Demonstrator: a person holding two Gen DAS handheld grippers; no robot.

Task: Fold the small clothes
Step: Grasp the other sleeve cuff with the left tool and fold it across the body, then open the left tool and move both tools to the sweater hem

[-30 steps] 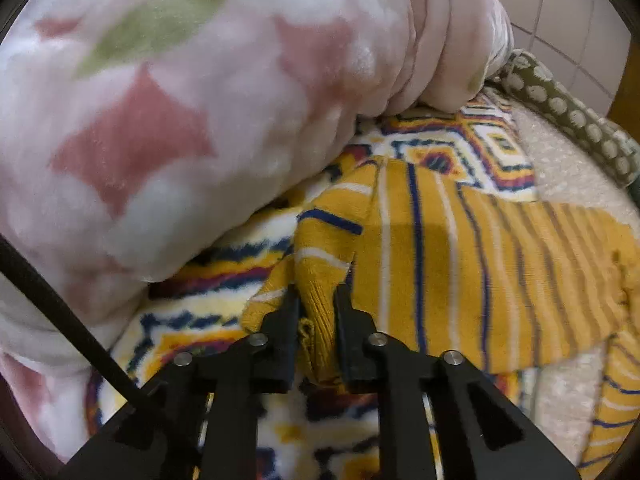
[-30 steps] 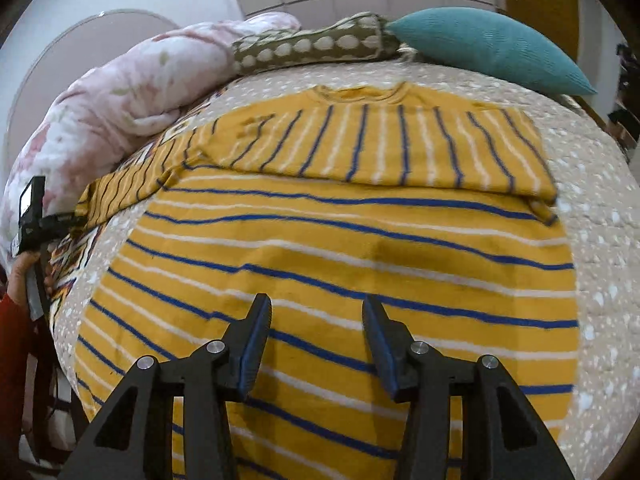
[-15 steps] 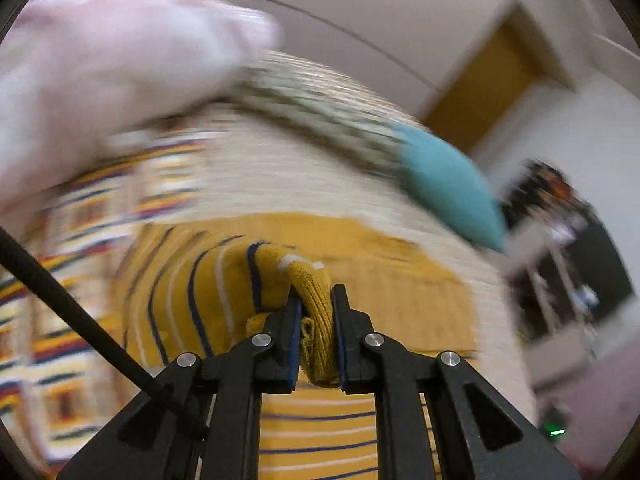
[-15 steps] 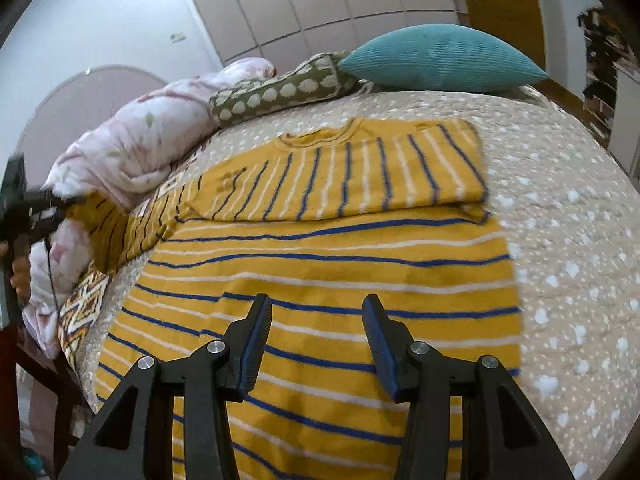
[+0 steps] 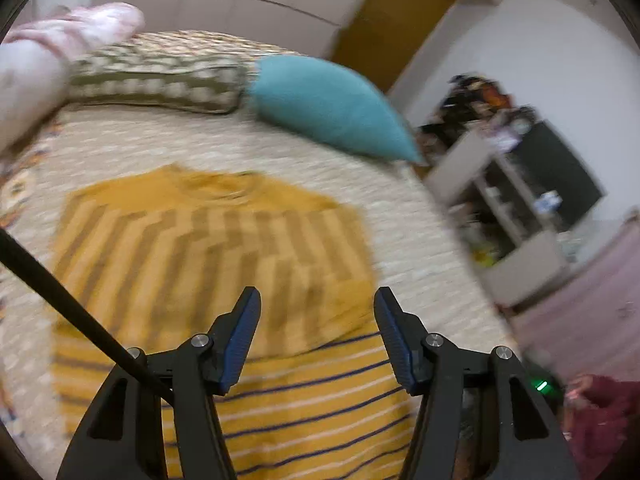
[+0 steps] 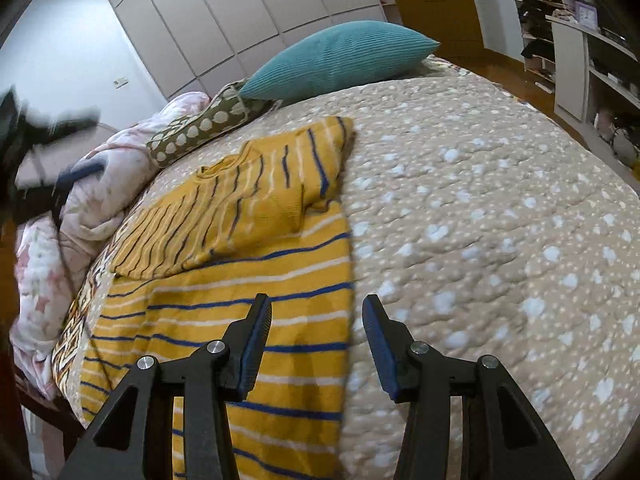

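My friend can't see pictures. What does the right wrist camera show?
A yellow striped sweater lies on a spotted beige bed, its sleeves folded across its chest. The open right tool hovers above its edge, holding nothing. A teal pillow sits behind.

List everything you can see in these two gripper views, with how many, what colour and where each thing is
Sweater: one, mustard yellow with blue and white stripes, flat on the bed, both sleeves folded across the chest.
Bedspread: one, beige with white spots, covering the bed.
Cushion: one, teal, at the head of the bed.
Spotted pillow: one, olive with pale dots, beside the cushion.
Fleece blanket: one, pink and white, bunched along the bed's far side.
Patterned blanket: one, yellow, blue and white, under the sweater's edge.
Shelving: white, cluttered, by the wall.
Left gripper: black, open, just been opening, nothing between its jaws, above the sweater.
Right gripper: black, open, empty, over the sweater's edge.
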